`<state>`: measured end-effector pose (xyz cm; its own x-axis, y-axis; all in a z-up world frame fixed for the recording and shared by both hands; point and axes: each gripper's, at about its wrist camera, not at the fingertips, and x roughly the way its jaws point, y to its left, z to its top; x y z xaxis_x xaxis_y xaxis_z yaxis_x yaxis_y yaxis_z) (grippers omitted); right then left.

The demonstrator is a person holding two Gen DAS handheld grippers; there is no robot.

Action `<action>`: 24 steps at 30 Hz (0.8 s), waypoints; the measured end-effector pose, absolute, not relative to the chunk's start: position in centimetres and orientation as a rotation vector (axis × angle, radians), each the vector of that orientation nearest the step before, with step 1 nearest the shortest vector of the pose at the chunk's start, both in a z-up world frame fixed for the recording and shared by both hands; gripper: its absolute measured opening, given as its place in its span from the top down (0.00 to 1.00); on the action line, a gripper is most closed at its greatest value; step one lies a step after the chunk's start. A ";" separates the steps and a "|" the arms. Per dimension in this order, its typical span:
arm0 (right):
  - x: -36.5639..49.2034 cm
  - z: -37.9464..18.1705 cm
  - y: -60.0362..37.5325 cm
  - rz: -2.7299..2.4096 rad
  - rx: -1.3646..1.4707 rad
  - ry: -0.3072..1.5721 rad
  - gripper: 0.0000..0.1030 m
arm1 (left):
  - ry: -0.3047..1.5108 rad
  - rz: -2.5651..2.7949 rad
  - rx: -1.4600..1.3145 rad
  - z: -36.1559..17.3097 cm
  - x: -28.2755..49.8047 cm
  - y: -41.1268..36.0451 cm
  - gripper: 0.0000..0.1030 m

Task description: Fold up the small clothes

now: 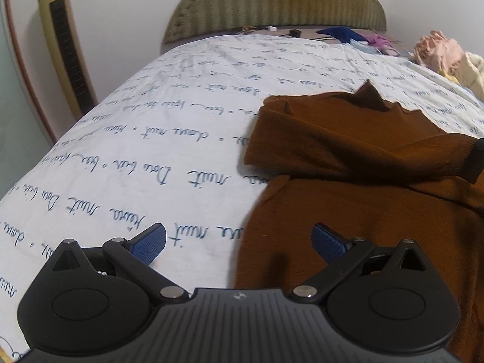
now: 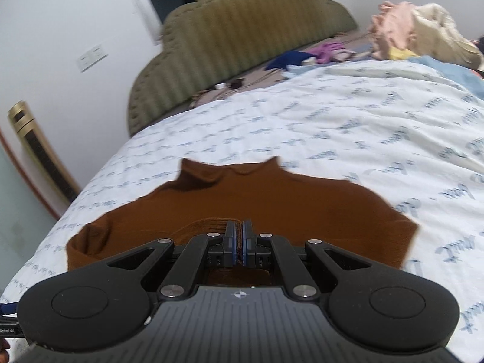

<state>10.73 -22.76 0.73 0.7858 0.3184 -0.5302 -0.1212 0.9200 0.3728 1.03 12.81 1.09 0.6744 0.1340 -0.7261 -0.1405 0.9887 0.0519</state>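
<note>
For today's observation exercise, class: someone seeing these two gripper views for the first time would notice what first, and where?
The rust-brown sweater stands out, lying on the white bedspread printed with blue handwriting. In the right wrist view, the right gripper has its jaws shut on a ribbed edge of that sweater, while the left gripper hangs open at the sweater's edge. Beyond sit an olive scalloped headboard and a heap of pale clothes at far right.

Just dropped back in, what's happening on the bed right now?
A person is folding a brown sweater on the bed's script-printed white duvet. The right gripper is shut on a ribbed edge of the sweater, apparently a sleeve cuff, held over the body. The left gripper is open, holding nothing, above the sweater's left edge. A pile of other clothes sits near the headboard.
</note>
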 end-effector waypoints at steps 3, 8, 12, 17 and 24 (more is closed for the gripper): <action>10.3 0.3 -24.4 0.197 0.345 0.627 0.94 | 0.816 0.149 0.020 1.1 1.4 12.3 0.00; 10.3 -0.7 -25.9 0.102 0.314 0.647 0.94 | 0.825 0.133 0.033 1.0 2.4 12.2 0.00; 11.1 -2.3 -27.1 0.124 0.379 0.700 0.84 | 0.805 0.144 0.092 1.7 4.1 12.1 0.00; 12.0 -4.0 -27.8 0.156 0.425 0.731 0.65 | 0.776 0.149 0.094 3.4 7.2 13.2 0.00; 13.2 -5.1 -28.8 0.218 0.555 0.692 0.64 | 0.827 0.053 -0.026 4.5 12.5 13.9 0.00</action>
<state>13.19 -28.85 -5.12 0.7544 0.3679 -0.5436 -0.0098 0.8343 0.5512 12.48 13.87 4.46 0.6761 0.0374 -0.7359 -0.0573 0.9984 -0.0020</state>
